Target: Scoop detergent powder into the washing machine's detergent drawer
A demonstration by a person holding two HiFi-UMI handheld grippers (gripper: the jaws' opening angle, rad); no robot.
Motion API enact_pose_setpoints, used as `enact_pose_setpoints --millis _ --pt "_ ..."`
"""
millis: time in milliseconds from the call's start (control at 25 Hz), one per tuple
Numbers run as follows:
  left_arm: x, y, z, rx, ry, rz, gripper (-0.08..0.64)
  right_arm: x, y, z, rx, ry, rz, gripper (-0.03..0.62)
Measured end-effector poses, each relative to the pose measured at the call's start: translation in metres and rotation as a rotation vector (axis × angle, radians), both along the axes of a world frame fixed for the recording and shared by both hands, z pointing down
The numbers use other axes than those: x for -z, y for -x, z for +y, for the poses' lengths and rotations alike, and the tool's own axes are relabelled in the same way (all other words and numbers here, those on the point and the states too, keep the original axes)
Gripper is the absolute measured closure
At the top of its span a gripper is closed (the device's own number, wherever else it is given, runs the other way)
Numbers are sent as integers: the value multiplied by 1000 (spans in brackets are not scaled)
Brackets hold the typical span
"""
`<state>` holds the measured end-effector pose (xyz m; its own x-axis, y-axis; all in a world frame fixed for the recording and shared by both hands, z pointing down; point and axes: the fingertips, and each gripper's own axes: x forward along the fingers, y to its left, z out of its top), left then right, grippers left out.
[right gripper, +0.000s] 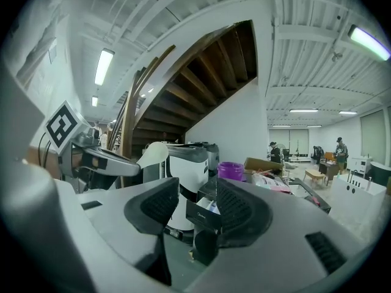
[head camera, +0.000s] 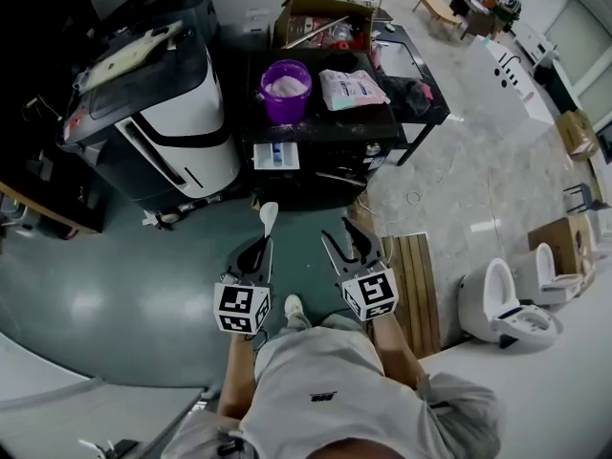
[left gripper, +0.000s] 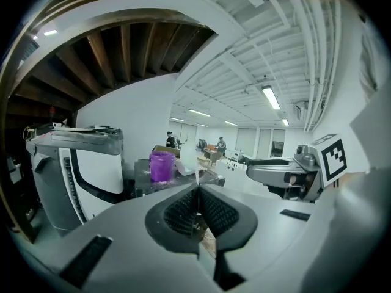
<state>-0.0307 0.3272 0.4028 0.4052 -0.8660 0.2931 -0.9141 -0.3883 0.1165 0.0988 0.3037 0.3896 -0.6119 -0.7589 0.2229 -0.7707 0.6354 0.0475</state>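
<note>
My left gripper (head camera: pixel 260 248) is shut on the thin handle of a white scoop (head camera: pixel 269 215), whose empty bowl points toward the black table (head camera: pixel 421 103). In the left gripper view the jaws pinch that handle (left gripper: pixel 196 185). On the table stand a purple tub (head camera: pixel 285 89) holding white powder and a detergent bag (head camera: pixel 351 89). A white detergent drawer (head camera: pixel 275 156) with a blue insert sits at the table's near edge. My right gripper (head camera: pixel 342 242) hangs open beside the left, holding nothing; the drawer (right gripper: pixel 204 215) shows between its jaws. Both grippers are well short of the table.
A white and black washing machine (head camera: pixel 163 113) stands left of the table. A cardboard box (head camera: pixel 320 22) sits at the table's back. A wooden slatted mat (head camera: pixel 416 285) lies on the floor to my right, and a white toilet (head camera: pixel 502 304) stands beyond it.
</note>
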Motion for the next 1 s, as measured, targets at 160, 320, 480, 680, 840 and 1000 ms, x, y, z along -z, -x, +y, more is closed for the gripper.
enact_pose_setpoints --millis 160,320,480,680,840,1000 --pt "-2 2 -12 -7 7 1 545 -1 -1 -7 -20 9 3 411" --pt "-2 2 -24 -10 13 -1 545 -2 -3 -17 -26 16 4 411" --pt "-2 3 -39 -4 18 0 545 -4 -1 -33 -16 21 2 411" --pt "-6 -2 -63 16 27 -1 545 -6 -2 -58 14 26 3 411" --pt "-7 -7 -85 32 32 -11 545 -7 -6 -85 40 27 4 411" --pt "-7 -12 -105 60 34 -15 545 -8 -10 -109 63 29 1 411"
